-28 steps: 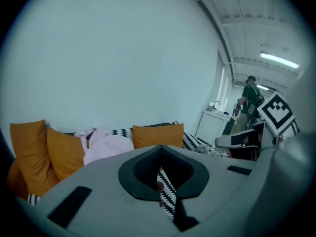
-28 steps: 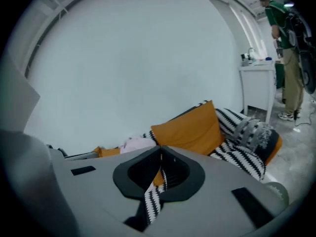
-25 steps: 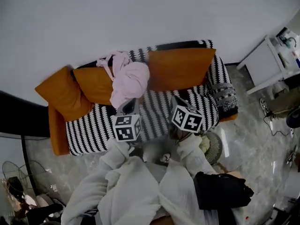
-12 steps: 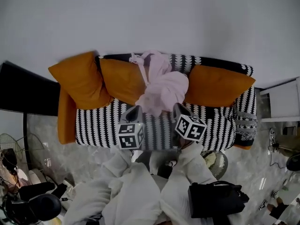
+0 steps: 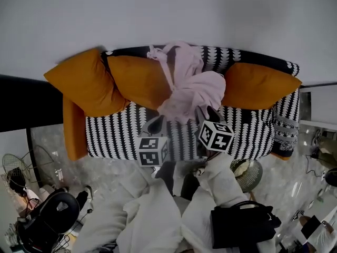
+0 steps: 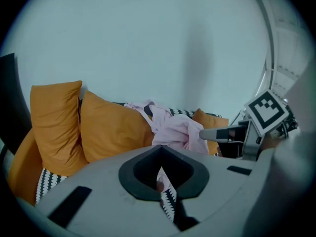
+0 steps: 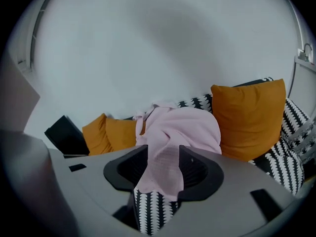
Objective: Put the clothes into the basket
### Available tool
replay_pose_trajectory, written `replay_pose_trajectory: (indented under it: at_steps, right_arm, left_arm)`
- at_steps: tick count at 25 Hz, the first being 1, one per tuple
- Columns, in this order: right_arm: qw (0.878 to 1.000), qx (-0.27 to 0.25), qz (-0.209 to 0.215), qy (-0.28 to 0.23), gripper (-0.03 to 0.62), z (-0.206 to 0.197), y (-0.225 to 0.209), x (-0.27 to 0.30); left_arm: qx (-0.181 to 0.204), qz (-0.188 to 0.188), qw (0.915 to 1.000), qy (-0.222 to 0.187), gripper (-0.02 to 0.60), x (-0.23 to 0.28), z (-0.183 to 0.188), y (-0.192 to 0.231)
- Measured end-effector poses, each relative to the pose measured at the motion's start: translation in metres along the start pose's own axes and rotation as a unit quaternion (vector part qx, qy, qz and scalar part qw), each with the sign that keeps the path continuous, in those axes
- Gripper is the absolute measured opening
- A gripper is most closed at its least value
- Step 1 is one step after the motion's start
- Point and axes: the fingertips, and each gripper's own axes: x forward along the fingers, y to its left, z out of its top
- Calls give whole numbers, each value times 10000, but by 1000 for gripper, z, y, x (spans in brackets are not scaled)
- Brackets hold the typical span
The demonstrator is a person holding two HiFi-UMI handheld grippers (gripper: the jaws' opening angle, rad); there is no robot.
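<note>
A pink garment (image 5: 192, 88) hangs over the back of the black-and-white patterned sofa (image 5: 116, 136) and spills onto the seat, between orange cushions. It also shows in the left gripper view (image 6: 173, 130) and the right gripper view (image 7: 182, 132). My right gripper (image 5: 207, 114) is just in front of the garment's lower end, its jaws opening. That end (image 7: 160, 177) shows in the wide gap between them, and the pads do not press on it. My left gripper (image 5: 156, 124) hovers over the seat left of the garment, its jaws (image 6: 165, 189) nearly together with nothing in them.
Orange cushions (image 5: 79, 83) (image 5: 260, 86) lean on the sofa back. A black bag (image 5: 242, 225) hangs at my right side. A round wire basket-like thing (image 5: 247, 173) stands on the floor by the sofa's right front. A fan (image 5: 16, 178) and dark gear (image 5: 47, 223) stand at the lower left.
Both grippers have moved forward and down toward the sofa and the pink garment. The right gripper's jaws have gone from shut to wide apart. The garment lies as before.
</note>
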Motion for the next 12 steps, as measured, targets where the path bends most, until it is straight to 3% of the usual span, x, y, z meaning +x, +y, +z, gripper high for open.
replay_pose_trajectory:
  at_steps: [7, 12]
  right_arm:
    - [9993, -194, -250, 202, 198, -10, -3, 21]
    - [9964, -144, -706, 455, 196, -22, -15, 64]
  left_arm:
    - [-71, 82, 9999, 7, 6, 7, 4, 15]
    - [-144, 47, 9998, 152, 5, 27, -7, 32]
